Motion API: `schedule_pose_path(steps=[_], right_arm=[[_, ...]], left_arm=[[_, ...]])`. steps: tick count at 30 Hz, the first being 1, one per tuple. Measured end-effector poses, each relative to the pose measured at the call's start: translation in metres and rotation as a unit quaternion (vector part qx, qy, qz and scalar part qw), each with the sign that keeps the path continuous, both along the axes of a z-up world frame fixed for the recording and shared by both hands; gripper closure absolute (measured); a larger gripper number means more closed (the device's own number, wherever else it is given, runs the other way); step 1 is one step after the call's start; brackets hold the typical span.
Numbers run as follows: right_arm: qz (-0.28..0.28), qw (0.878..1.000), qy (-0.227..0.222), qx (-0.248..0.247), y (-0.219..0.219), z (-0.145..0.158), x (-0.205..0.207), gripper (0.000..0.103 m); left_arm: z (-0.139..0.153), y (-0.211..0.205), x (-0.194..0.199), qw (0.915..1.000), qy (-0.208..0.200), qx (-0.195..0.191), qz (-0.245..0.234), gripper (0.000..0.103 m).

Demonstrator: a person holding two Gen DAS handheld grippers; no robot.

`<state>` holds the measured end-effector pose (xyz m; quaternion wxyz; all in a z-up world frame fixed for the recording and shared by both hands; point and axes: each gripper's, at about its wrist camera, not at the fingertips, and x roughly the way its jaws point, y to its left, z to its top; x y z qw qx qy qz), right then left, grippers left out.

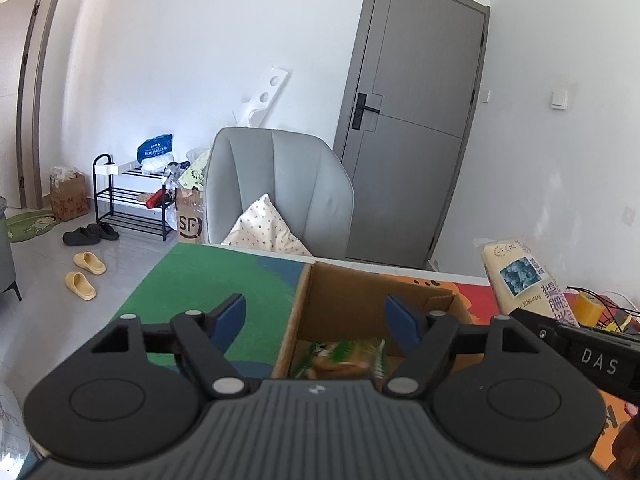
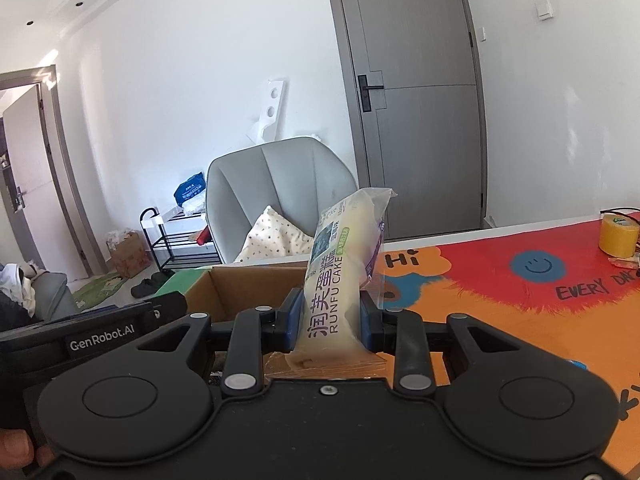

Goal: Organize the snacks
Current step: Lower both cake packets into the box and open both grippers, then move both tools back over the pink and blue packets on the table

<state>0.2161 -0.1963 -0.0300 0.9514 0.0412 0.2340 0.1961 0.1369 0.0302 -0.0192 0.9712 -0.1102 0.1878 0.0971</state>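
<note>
In the left wrist view, the gripper body fills the bottom of the frame and hides the near part of the cardboard box (image 1: 352, 300), so only the green-printed snack packet (image 1: 344, 356) lying on the box floor at lower centre shows, blurred and cut off below. The left gripper (image 1: 316, 320) stands with its blue pads wide apart above the box, nothing between them and nothing touched. At the right edge, the cake packet (image 1: 524, 276) appears cut off by the other tool's black body.

In the right wrist view, the right gripper (image 2: 330, 316) is narrowed onto the Runfu cake packet (image 2: 344, 276), its pads pressing both sides; the packet stands nearly upright at frame centre, its lower end hidden behind the gripper body. At lower left a fingertip shows, mostly cut off. The box lies just left of the packet, its interior hidden from here. Beyond, the colourful table mat (image 2: 500, 292) spreads right, a roll of yellow tape (image 2: 618, 234) at the far right edge. Further back stand a grey chair (image 2: 280, 188) with a spotted cushion (image 2: 272, 236) and a grey door (image 2: 416, 100).
</note>
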Motion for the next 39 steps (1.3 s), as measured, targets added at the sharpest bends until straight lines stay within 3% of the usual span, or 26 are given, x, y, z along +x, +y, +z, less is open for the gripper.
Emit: schedule_pose_path(steps=[11,18,21,23,31,39], right_arm=[[0.035,0.999,-0.001,-0.015,0.029,0.004,0.004,0.073],[0.02,0.999,0.021,-0.013,0.042,0.002,0.008,0.073],[0.018,1.0,0.022,-0.008,0.045,0.002,0.007,0.064],[0.015,1.0,0.017,0.0,0.044,0.005,0.006,0.045],[-0.011,1.0,0.018,0.009,0.025,0.006,0.006,0.045],[-0.039,0.998,0.04,0.015,-0.004,-0.004,0.001,0.038]], left_arm=[[-0.002,0.041,-0.015,0.9978,0.008,-0.035,0.056,0.026],[-0.007,0.059,-0.02,0.9961,0.015,-0.048,0.072,0.026],[-0.008,0.064,-0.02,0.9957,0.017,-0.05,0.076,0.026],[-0.008,0.065,-0.022,0.9955,0.017,-0.051,0.078,0.026],[-0.008,0.06,-0.024,0.9957,0.018,-0.052,0.075,0.025],[-0.004,0.035,-0.022,0.9975,0.02,-0.032,0.06,0.01]])
